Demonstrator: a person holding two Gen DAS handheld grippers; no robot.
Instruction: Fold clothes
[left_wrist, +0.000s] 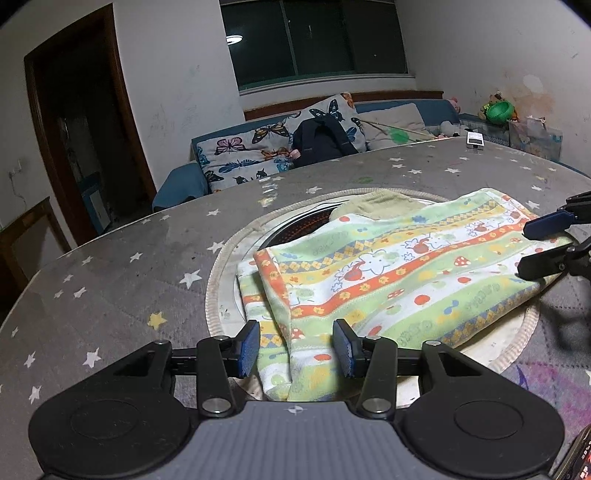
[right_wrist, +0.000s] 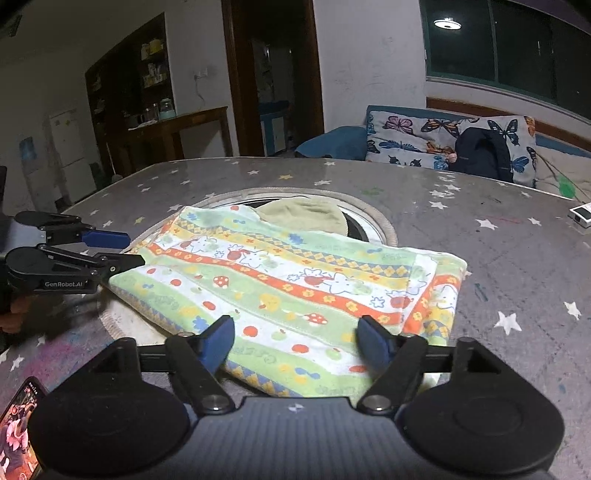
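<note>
1. Table (left_wrist: 110, 258), grey cloth with white stars, round recessed hob in the middle; it spreads ahead of both sets of jaws
2. Patterned towel (left_wrist: 406, 266), striped with mushrooms and animals, lies doubled over the hob; a plain beige cloth (left_wrist: 373, 205) peeks out beyond its far edge
3. Left gripper (left_wrist: 295, 349): jaws apart, a hanging towel end between the pads, neither pad visibly pressing
4. Right gripper (right_wrist: 295, 345): jaws wide apart, straddling the towel's near edge, nothing clamped
5. Judgement: fold looks half done. For the next fold, seat each pad pair fully over both layers at a corner before closing, then lift together so the edges stay matched
</note>
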